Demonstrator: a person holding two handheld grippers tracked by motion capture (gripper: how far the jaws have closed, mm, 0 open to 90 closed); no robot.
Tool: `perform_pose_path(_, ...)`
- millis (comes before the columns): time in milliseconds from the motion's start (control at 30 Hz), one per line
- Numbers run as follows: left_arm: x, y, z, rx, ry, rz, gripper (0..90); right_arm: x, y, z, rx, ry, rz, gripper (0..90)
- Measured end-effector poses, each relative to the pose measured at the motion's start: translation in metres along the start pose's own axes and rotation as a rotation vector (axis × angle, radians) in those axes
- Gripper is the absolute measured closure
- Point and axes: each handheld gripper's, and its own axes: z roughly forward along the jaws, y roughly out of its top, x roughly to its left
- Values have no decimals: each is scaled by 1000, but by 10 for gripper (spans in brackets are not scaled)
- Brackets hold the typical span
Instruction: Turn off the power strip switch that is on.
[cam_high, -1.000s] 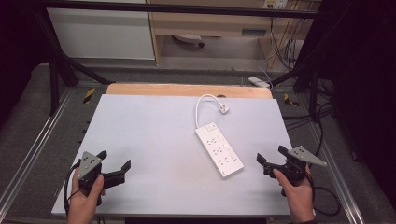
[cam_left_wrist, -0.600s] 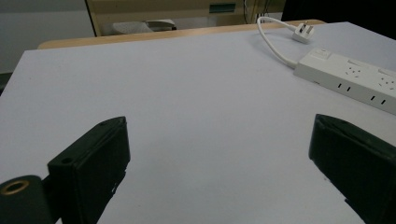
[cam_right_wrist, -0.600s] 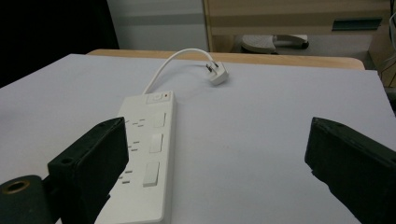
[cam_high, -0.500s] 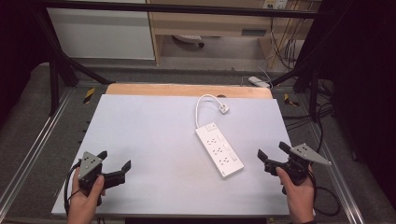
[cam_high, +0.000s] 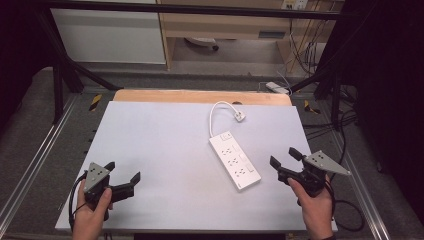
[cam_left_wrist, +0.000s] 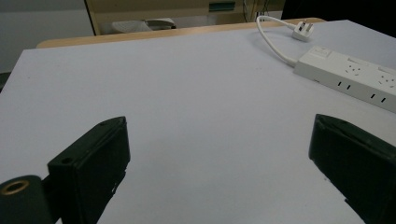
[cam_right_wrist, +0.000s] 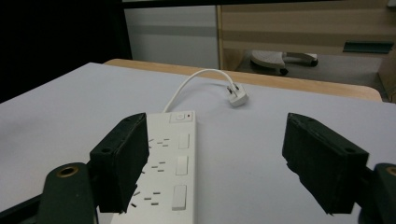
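R gripper, jaws apart w/ nothing between, just been closing, nears strip by tabletop's right edge; best square up first. L gripper gapes.

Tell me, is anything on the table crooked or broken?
The white power strip lies slanted across the table, and its plug rests loose, plugged into nothing. Nothing looks broken or spilled.

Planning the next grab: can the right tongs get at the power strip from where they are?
Probably yes. The right tongs hang open beside the near end of the power strip, with bare table between them. Its jaws have just been closing, with nothing between them.
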Motion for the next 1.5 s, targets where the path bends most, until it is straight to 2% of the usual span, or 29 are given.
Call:
perform_pose_path(267,0,0,0,6,-2,7,53,6,5,5,-14,14,-8,285)
perform_pose_path(367,0,-1,1,9,-5,8,53,8,8,9,-21,26,-15,350)
perform_pose_path(600,0,-1,1,11,-2,10,53,13,13,19,-13,57,-43,438)
perform_pose_path(867,0,-1,1,16,-9,10,53,20,17,28,-11,92,-48,488)
perform_pose_path(1133,-1,-1,1,17,-10,10,53,23,16,34,4,121,-55,545)
perform_pose_path(1500,-1,-1,2,18,-11,12,53,30,13,45,36,160,-97,667)
